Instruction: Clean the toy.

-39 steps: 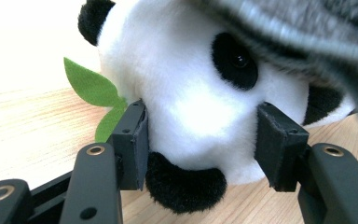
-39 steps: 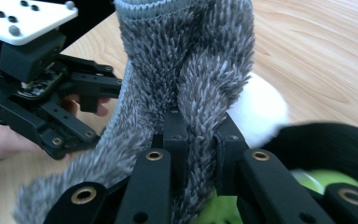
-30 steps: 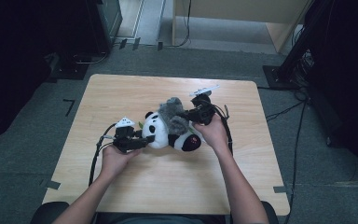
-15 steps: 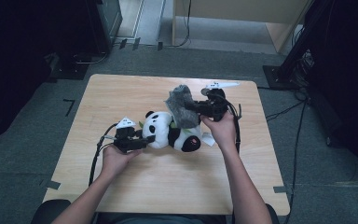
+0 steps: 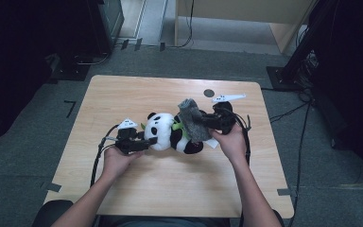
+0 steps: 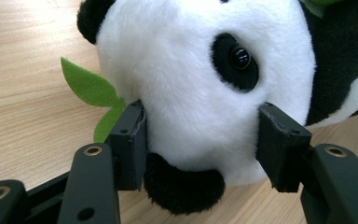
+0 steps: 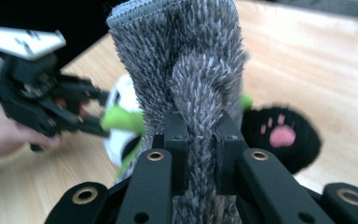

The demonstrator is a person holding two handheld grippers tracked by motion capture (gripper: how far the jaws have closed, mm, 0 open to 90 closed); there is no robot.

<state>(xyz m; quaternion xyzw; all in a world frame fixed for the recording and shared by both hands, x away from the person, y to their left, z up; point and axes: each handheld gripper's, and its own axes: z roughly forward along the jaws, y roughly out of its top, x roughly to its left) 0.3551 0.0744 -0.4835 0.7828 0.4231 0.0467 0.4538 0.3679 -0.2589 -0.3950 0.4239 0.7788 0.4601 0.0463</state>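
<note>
The panda [image 5: 168,135] lies on its side near the middle of the bench [image 5: 123,94], head to the left, feet to the right. It is a plush toy, so it looks light and soft: it should give under a grip and sag if lifted by one end. The round head is the firmest bulk to take hold of, while the limbs and the green felt leaf [image 6: 86,88] at its cheek would merely flop.

The left gripper [image 5: 142,143] has its jaws partly open around the head, one pad at each side of the white face and pressing into the fur just below the black eye patch [image 6: 235,60], which pins the toy in place.

Draped over the panda's body is a grey shaggy cloth [image 5: 193,120], limp and thin, fuzzy on one side with a stitched hem. It should fold and slide freely, so an edge or a bunched fold is the place to pinch it. The right gripper [image 5: 212,122] does this: its jaws are nearly closed on a gathered fold, holding the cloth up off the toy, beside the black foot with its pink paw print [image 7: 282,135].
</note>
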